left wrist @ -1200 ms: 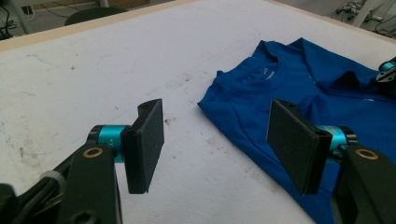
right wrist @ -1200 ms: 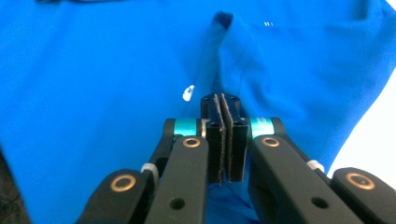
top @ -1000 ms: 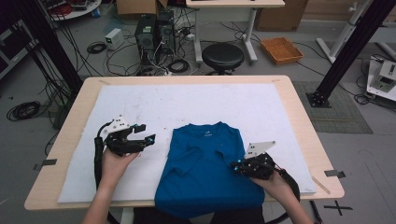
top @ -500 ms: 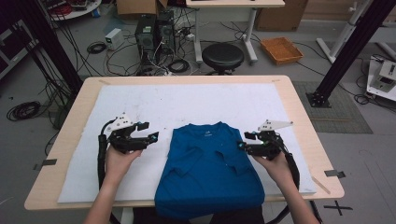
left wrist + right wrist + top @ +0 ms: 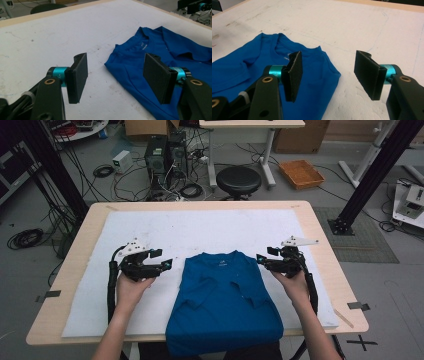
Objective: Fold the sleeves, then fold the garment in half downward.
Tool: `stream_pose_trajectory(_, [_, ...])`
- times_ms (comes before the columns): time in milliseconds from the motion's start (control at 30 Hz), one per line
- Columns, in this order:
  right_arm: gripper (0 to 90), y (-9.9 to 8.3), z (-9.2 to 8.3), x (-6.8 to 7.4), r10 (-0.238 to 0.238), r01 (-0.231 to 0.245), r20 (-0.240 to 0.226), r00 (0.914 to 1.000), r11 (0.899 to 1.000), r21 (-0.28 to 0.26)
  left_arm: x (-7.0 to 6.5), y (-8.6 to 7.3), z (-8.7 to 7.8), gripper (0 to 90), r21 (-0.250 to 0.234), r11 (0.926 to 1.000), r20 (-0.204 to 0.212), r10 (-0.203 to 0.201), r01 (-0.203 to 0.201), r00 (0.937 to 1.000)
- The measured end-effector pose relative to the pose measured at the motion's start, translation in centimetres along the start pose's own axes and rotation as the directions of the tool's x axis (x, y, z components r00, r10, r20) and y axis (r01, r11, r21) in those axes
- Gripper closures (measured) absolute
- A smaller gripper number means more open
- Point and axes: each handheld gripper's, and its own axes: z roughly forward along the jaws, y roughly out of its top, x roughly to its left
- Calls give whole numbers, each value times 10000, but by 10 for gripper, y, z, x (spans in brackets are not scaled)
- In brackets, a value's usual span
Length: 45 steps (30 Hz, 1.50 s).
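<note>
Jaws of right gripper (image 5: pixel 262 259) just opened, releasing shirt (image 5: pixel 225 305).

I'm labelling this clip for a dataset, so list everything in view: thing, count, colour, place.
Blue cotton T-shirt: one, blue, sleeves folded in, near middle of the mat.
White padded mat: one, white, covers the tabletop.
Light wooden table: one, pale wood, centre.
Round black stool: one, black, beyond the table.
Orange tray: one, orange, floor, far right.
Black computer towers: two, black, floor behind the table.
Left tongs: one, black, open, left of the shirt.
Right tongs: one, black, open, right of the shirt.
</note>
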Motion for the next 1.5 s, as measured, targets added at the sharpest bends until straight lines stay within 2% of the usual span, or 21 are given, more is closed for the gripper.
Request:
stream_pose_trajectory(267, [403, -3, -3, -8, 94, -90, 194, 9998, 9997, -241, -2, -4, -3, 369, -202, 9998, -7, 16, -16, 10000])
stream_pose_trajectory(633, [430, -3, 1, -7, -175, 184, 228, 9996, 9991, -387, -3, -11, -9, 369, -219, 9997, -149, 107, -110, 9998])
stream_pose_trajectory(767, [424, -3, 2, -8, -100, 106, 155, 9998, 9992, -394, -3, -12, -10, 369, -186, 9998, -120, 66, -68, 9999])
stream_pose_trajectory(900, [423, -4, 3, -9, 173, -171, 60, 9998, 9994, -314, -3, -12, -9, 369, -196, 9998, -63, 61, -62, 10000])
stream_pose_trajectory(1067, [401, -4, 3, -7, 13, -10, 84, 10000, 9994, -336, -7, -10, -6, 369, -194, 9998, 46, 56, -55, 10000])
stream_pose_trajectory(1200, [435, -4, 5, -6, -144, 149, 172, 9997, 9996, -260, -9, -8, -1, 369, -189, 9998, 80, 53, -51, 10000])
stream_pose_trajectory(1233, [436, -6, 5, -6, -107, 113, 182, 9998, 9993, -346, -9, -7, 1, 369, -132, 9999, 87, 26, -24, 10000])
stream_pose_trajectory(1333, [446, -12, 6, -5, -456, 494, 530, 9976, 9961, -725, -11, -6, 9, 369, 71, 10000, 95, -31, 30, 10000])
stream_pose_trajectory(1400, [446, -14, 6, -5, -553, 587, 535, 9970, 9962, -644, -13, -4, 15, 369, 153, 9999, 153, 11, -14, 9999])
stream_pose_trajectory(1500, [441, -16, 7, -8, -391, 415, 468, 9981, 9978, -524, -15, -1, 23, 370, 389, 9992, 214, 61, -69, 9998])
